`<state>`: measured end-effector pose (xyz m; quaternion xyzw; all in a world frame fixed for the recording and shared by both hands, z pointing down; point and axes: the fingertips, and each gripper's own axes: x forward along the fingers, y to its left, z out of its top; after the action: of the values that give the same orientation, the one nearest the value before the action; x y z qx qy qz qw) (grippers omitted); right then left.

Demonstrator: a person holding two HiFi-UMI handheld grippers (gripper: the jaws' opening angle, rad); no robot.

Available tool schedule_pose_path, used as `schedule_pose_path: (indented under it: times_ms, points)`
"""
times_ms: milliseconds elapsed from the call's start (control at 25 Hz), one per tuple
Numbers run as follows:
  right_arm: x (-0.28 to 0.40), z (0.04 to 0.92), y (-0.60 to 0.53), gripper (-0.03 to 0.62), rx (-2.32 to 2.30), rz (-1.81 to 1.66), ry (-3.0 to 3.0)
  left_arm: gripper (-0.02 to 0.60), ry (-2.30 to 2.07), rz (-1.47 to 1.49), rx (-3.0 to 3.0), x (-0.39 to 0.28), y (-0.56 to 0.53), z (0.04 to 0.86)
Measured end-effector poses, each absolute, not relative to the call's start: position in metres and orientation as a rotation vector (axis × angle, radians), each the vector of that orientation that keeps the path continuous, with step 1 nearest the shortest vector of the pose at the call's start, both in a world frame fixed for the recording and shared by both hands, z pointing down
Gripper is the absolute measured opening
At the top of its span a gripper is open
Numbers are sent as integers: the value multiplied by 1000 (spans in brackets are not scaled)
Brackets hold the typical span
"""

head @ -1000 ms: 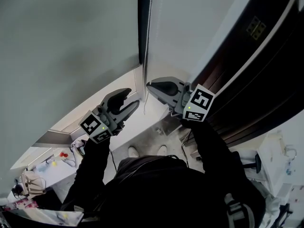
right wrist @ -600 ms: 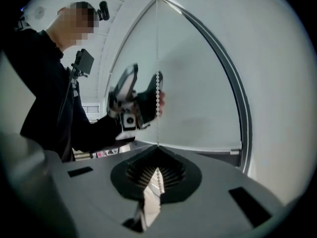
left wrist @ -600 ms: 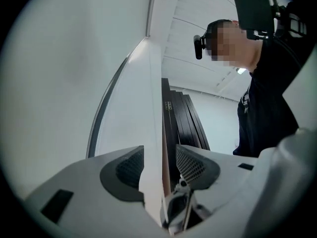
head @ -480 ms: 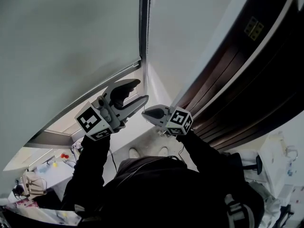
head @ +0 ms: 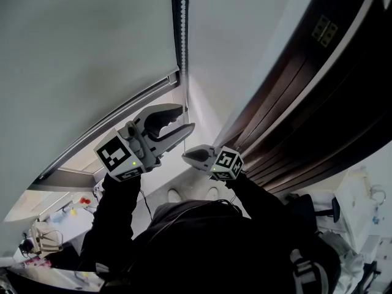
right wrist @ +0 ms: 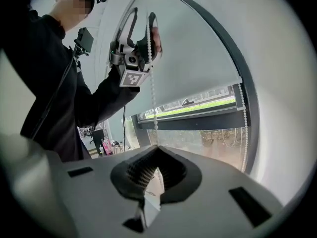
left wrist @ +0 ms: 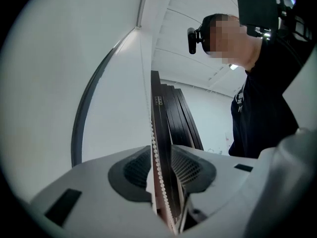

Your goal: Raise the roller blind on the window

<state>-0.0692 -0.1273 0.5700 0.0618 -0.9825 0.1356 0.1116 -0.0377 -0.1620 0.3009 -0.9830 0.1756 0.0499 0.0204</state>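
Bead chain [left wrist: 154, 150] of half-lowered roller blind [head: 79, 54]: hangs vertically beside the blind's right edge, passing untouched between the parted, just-narrowing jaws of the left gripper [head: 185, 117] above, and clamped in the right gripper [head: 187, 155] directly below.

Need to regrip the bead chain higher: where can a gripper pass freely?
Free: the pale wall strip between bead chain and dark wood panels; also before the blind, left of the chain. Crowded: low on the chain, where the right gripper grips it.
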Motion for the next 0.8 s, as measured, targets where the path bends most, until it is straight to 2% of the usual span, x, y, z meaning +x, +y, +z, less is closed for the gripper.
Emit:
schedule_pose_path:
  times_ms: [40, 80, 200, 560, 600, 640, 680, 800]
  points:
    - [-68, 571, -129, 6, 186, 401, -2885, 97, 562, 143, -3036, -38, -162, 300]
    - [-66, 571, -130, 6, 189, 403, -2883, 67, 582, 133, -3026, -39, -163, 300]
    - [-64, 571, -129, 6, 181, 401, -2878, 29, 609, 135, -3044, -41, -167, 300]
    - [-53, 555, -128, 8, 159, 399, -2949, 9, 541, 349, -3195, -43, -169, 301]
    - [-50, 544, -130, 55, 154, 424, -2988, 9, 538, 366, -3186, -43, -168, 301]
    - [-47, 532, -133, 138, 148, 454, -3023, 9, 534, 383, -3181, -44, -166, 302]
    - [-42, 519, -137, 194, 144, 471, -3054, 9, 534, 393, -3178, -44, -165, 303]
    - [-29, 471, -151, 223, 145, 444, -3142, 9, 564, 328, -3167, -45, -168, 318]
